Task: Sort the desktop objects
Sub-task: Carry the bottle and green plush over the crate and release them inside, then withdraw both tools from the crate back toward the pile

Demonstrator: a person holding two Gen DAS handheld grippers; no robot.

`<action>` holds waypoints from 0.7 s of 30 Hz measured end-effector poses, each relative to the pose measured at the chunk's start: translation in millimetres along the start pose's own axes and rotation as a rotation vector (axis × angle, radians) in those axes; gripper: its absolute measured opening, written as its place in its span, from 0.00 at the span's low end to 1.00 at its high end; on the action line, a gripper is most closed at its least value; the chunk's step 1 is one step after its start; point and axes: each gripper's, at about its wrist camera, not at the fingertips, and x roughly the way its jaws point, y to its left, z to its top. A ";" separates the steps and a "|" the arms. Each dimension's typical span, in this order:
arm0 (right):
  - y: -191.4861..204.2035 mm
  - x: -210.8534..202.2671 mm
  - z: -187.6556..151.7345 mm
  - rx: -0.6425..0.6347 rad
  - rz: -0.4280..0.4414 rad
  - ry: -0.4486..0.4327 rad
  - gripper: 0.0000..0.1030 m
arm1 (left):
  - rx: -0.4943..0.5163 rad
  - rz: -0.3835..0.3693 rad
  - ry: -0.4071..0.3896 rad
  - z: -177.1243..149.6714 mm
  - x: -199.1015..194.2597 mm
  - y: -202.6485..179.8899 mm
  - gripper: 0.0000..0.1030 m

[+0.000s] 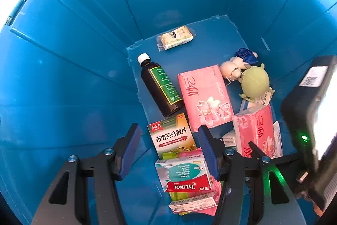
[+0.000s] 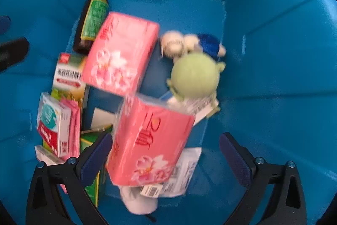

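Pink tissue pack (image 2: 147, 140) lies in blue bin (image 2: 273, 56) between spread right hand-held gripper (image 2: 166, 149) jaws, untouched; left hand-held gripper (image 1: 168, 149) half-spread, empty

Blue bin (image 1: 73, 77): smooth moulded plastic with a soft sheen. Syrup bottle (image 1: 161, 90): dark glossy plastic or glass, paper label, white plastic cap. Tissue packs (image 1: 205, 96): pink glossy film wrap. Medicine boxes (image 1: 185, 176): printed cardboard, slightly glossy. Green toy (image 1: 256, 81): matt plush cloth. Tool pads (image 1: 205, 149): blue, finely textured rubbery facing on matt black plastic.
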 end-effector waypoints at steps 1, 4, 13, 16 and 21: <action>-0.9 0.9 -1.1 0.002 0.000 0.011 1.00 | -0.007 -0.011 -0.014 -0.7 -3.4 0.9 0.54; -3.8 -6.6 -5.7 0.017 0.006 0.019 1.00 | -0.029 -0.033 -0.046 -6.1 -18.8 4.3 0.54; 4.4 -98.2 -43.1 -0.032 0.048 -0.155 1.00 | -0.005 -0.169 -0.215 -54.0 -127.8 18.7 0.54; 10.0 -139.3 -65.9 -0.044 0.053 -0.251 1.00 | -0.007 -0.234 -0.307 -80.8 -173.5 30.1 0.54; 23.0 -196.5 -108.3 -0.036 0.108 -0.422 1.00 | -0.046 -0.278 -0.478 -140.3 -231.0 56.6 0.59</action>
